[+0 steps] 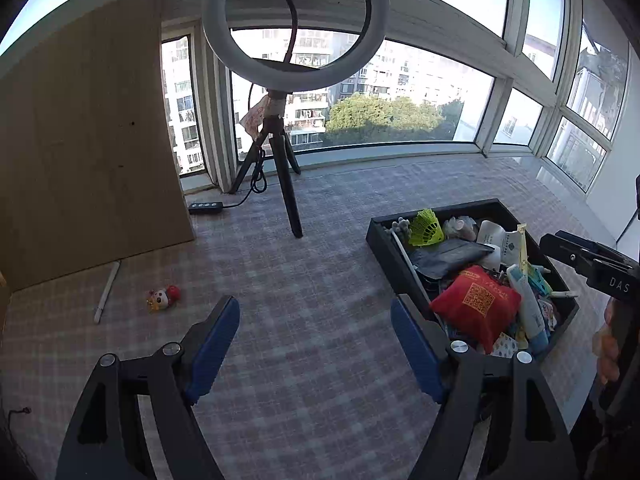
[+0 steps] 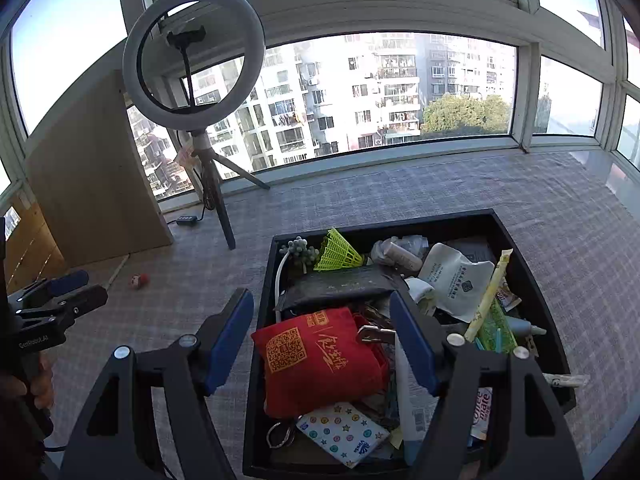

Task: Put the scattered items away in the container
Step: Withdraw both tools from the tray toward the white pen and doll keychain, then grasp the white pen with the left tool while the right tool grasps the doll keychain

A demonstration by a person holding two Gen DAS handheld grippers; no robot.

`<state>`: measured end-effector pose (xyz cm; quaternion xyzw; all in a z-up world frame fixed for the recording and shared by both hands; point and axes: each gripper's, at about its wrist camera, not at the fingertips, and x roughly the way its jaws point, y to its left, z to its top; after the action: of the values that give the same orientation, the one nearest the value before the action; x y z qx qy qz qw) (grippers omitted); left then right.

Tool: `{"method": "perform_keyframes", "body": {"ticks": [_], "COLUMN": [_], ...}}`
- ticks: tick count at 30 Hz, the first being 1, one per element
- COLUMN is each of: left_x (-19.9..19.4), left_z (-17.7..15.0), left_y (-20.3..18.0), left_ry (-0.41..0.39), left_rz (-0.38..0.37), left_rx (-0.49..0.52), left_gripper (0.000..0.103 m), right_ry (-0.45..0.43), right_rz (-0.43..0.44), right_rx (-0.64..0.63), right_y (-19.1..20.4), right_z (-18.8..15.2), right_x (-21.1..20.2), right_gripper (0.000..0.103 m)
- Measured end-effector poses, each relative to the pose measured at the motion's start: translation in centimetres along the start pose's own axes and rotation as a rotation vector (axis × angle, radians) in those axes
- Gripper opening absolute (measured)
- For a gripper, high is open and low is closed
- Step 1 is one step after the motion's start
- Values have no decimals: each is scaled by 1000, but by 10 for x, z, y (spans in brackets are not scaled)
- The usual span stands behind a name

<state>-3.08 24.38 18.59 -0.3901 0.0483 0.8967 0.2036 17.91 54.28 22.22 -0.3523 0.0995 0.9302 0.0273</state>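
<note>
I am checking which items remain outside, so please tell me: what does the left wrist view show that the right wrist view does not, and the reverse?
Only the left wrist view shows the white pen as a pen.

Only the right wrist view shows the star-patterned tissue pack and key ring in the black container.

Both show the small doll, red pouch, yellow shuttlecock, ring light; both grippers open.

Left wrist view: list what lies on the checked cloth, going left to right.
White pen → small red-and-yellow doll toy → black tripod of the ring light → black rectangular container full of items.
</note>
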Motion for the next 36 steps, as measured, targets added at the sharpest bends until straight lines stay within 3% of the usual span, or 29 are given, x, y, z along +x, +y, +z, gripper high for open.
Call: {"method": "perform_keyframes", "body": {"ticks": [7, 14, 23, 33, 36], "left_x": [-25, -18, 43, 119, 134], "left_z": [-20, -35, -34, -42, -44], "left_y": [114, 210, 257, 272, 277], "left_ry": [-8, 16, 62, 161, 180], "left_rz": [96, 169, 171, 129, 122], "left_rx": [-63, -176, -220, -186, -188], "left_gripper": [76, 75, 64, 62, 55], "right_ry": [34, 82, 187, 246, 246], "right_rz": [57, 94, 150, 164, 173], "right_rx": [-91, -197, -273, -363, -393], "right_y": [103, 185, 271, 334, 343], "right_z": [0, -1, -6, -30, -34], "right_x": [24, 74, 153, 230, 244], "right_gripper": [70, 70, 70, 70, 70]}}
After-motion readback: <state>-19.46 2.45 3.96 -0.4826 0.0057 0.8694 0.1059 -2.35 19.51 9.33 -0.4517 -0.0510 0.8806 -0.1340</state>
